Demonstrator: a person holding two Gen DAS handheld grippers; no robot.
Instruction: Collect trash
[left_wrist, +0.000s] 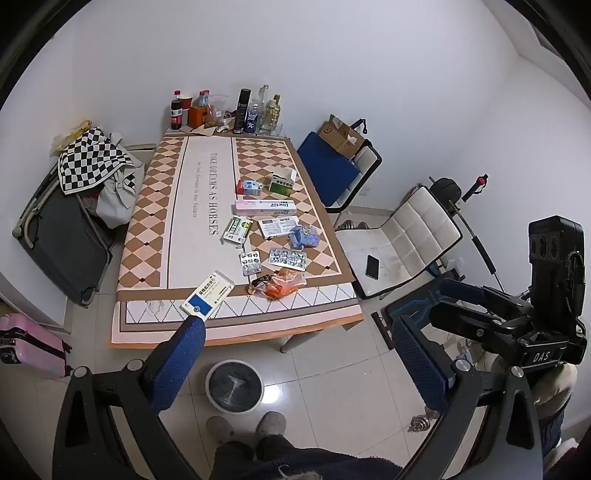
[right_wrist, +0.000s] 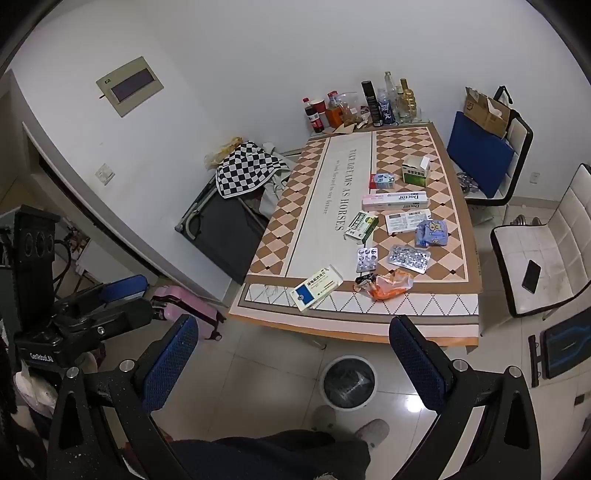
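Well, we held both grippers, left gripper and right gripper, spread wide and empty above the bin; the orange wrapper at the table's near edge looked light, crinkly — we'd pinch its bunched middle.

Trash lies flat on the patterned worktop — a blue-and-white box at the near edge, a crumpled orange wrapper, two foil blister packs. A round bin stands below, dark-lined and upright.
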